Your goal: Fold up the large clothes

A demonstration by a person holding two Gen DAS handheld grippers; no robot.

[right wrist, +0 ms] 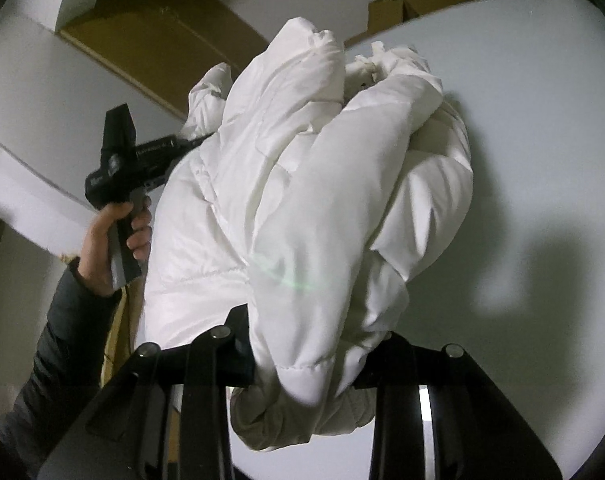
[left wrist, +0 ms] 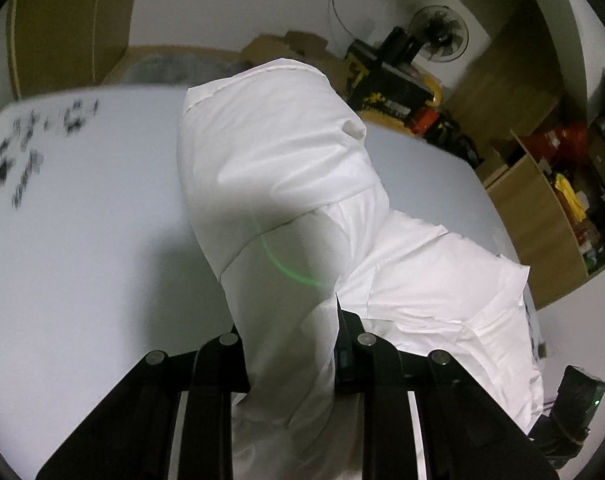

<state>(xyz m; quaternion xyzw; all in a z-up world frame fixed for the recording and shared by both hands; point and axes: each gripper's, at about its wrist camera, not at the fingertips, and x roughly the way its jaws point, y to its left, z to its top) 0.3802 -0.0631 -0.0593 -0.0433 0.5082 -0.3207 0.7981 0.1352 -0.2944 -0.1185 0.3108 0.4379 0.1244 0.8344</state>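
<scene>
A large white puffer jacket (left wrist: 278,168) hangs lifted above the white table (left wrist: 82,240). My left gripper (left wrist: 290,364) is shut on a fold of the jacket, which fills the gap between the fingers. In the right wrist view the jacket (right wrist: 310,184) hangs bunched and crumpled over the table (right wrist: 542,140). My right gripper (right wrist: 302,360) is shut on its thick hem. The left gripper (right wrist: 118,160) shows there too, held in a hand at the jacket's left side. The right gripper's body shows at the lower right of the left wrist view (left wrist: 574,412).
The table carries black printed marks (left wrist: 26,148) at its far left. Beyond it stand cardboard boxes (left wrist: 286,48), a wall fan (left wrist: 442,34), a black and yellow box (left wrist: 386,88) and wooden shelves with clutter (left wrist: 554,184). A dark-sleeved arm (right wrist: 62,340) is at the left.
</scene>
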